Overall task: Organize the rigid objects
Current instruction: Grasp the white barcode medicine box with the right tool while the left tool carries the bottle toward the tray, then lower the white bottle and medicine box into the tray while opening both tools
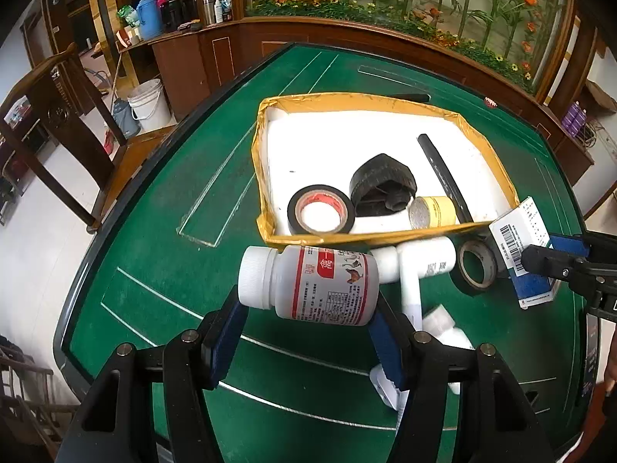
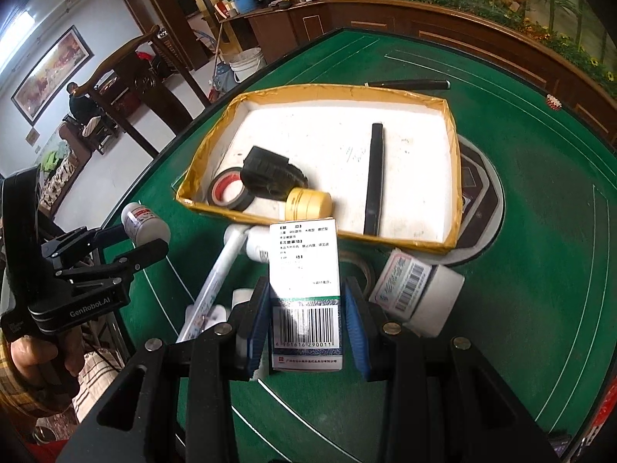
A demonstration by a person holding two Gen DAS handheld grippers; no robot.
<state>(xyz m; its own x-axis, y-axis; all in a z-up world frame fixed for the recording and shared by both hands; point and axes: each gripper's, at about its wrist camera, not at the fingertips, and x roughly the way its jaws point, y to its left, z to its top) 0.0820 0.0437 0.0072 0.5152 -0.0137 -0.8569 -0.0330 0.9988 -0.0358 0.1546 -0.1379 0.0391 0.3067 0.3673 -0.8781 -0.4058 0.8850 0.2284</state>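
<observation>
Left hand-held gripper [image 1: 308, 332] grips a white pill bottle [image 1: 308, 283] lying sideways between its blue pads, lifted above the green bench [image 1: 162, 270], just short of the near wall of the yellow-taped tray [image 1: 266, 123]. Right hand-held gripper [image 2: 306, 320] clamps an upright white-and-blue medicine box [image 2: 304, 293], also raised near the tray's near wall. Already in the tray: black tape roll [image 1: 321, 214], black plastic part [image 1: 381, 185], yellow cylinder [image 1: 434, 212], black bar [image 1: 443, 177]. On the bench by the near wall: white pipe fitting [image 1: 414, 266], second tape roll [image 1: 476, 268], a jar [image 2: 418, 291]. Likely step: drop both into the tray. To do it well, clear the near wall first, aim at the bare white floor toward the far edge, release low so the bottle doesn't roll, and stagger the two grippers so they don't collide.
</observation>
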